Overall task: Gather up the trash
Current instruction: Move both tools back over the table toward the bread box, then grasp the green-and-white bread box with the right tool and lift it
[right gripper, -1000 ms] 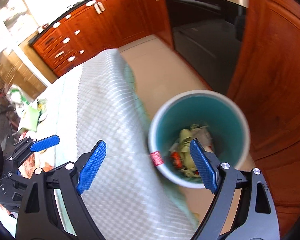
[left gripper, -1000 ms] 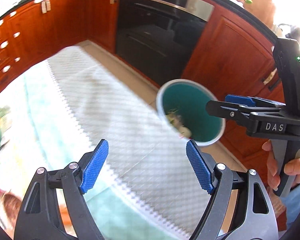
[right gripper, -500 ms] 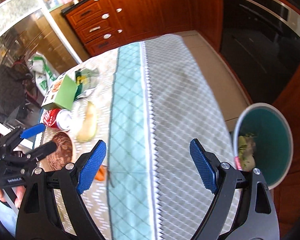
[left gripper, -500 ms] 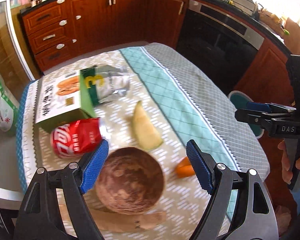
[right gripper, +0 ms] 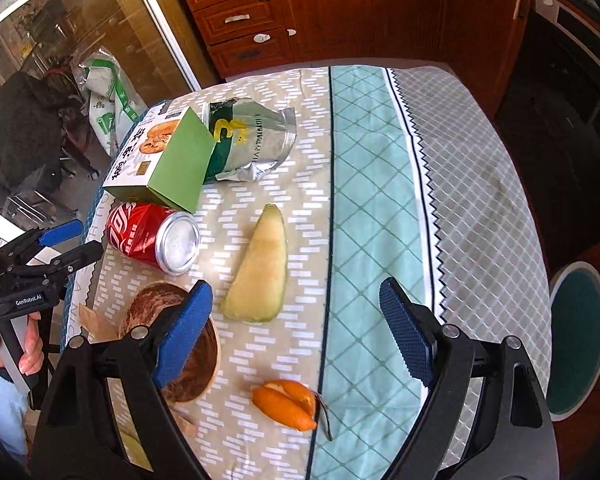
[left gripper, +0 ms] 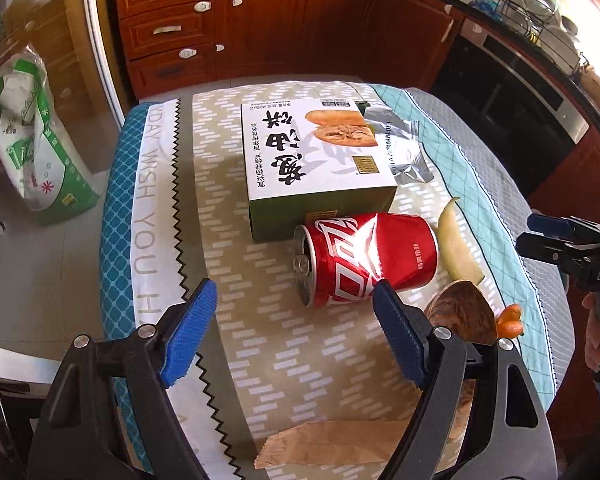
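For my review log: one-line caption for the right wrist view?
Open right gripper above melon rind, orange peel, can.

Red cola can (left gripper: 366,258) is on its side, dented, right up against the cookie box (left gripper: 316,168). Crumpled silver snack bag (right gripper: 246,138) sits behind the box. Melon rind (right gripper: 260,272), orange peel (right gripper: 286,402), coconut shell (right gripper: 172,344) and a brown paper scrap (left gripper: 332,442) are scattered nearby.
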A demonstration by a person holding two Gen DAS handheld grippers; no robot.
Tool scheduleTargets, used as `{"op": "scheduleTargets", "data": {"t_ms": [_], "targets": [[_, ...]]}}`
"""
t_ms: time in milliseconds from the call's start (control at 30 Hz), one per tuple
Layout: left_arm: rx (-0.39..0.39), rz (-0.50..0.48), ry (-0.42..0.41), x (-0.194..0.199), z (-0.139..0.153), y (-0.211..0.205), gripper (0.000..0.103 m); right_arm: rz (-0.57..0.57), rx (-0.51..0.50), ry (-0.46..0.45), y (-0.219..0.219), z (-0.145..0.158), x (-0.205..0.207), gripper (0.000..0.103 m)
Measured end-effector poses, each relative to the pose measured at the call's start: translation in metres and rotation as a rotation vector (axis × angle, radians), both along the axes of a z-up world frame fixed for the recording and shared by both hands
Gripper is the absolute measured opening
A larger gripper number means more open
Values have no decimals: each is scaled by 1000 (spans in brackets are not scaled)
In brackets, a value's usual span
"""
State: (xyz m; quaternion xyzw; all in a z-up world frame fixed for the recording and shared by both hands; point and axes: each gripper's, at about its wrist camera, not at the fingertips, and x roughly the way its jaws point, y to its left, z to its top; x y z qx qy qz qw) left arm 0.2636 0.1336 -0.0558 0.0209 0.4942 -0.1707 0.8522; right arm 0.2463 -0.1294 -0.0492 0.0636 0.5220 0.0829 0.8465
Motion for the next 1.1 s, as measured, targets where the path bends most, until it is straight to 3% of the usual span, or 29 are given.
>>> {"op": "scheduleTargets", "data": {"t_ms": [233,667,833,1100], "targets": [[-39,-18,2,15,-6,3,81,38,17,32,28,-19,39,80],[-3,-2,-90,51,24,25,81,162,23,-55,81,23,84,80],[140,33,-63,75,12,19,81,161,37,-33,84,16,90,80],[196,24,-102,70,10,23,83,221,85,17,104,5,100,80]]}}
